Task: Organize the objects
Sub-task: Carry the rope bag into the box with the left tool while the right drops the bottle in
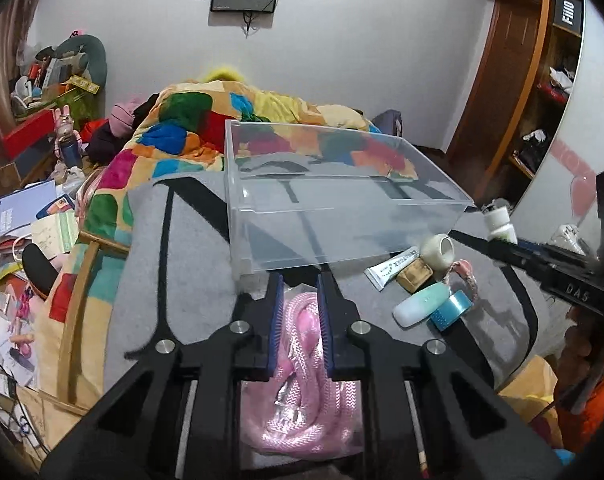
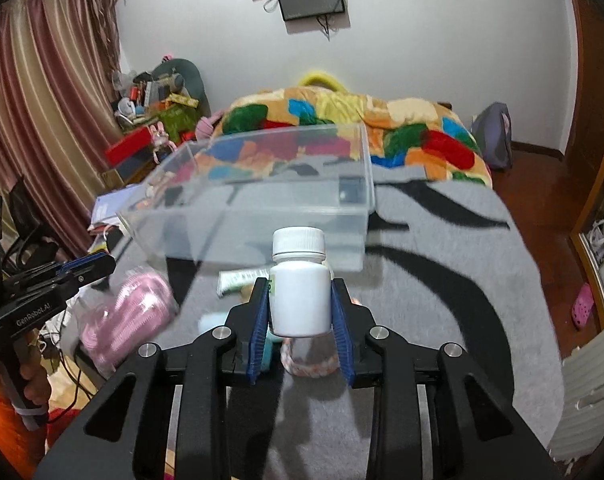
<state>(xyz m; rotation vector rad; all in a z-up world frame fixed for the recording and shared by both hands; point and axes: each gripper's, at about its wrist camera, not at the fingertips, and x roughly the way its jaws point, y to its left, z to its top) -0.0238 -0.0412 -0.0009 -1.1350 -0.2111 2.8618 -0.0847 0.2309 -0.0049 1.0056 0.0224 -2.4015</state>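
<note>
A black box [image 1: 568,13] on the wooden shelf unit reads "FiiO" in white, the letters running up its face. The right tongs' black body [image 1: 578,292] bears "DAS" in pale letters in the left wrist view. The left tongs' body [image 2: 32,316] carries "GenRobot.AI" in the right wrist view. A white tube [image 1: 392,267] near the clear box's front corner on the bed has dark printed characters, possibly Chinese, too small to read.

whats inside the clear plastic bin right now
Nothing shows inside the clear bin; only the grey blanket and its black stripes show through the walls. The white bottle is outside it, in the right gripper.
</note>
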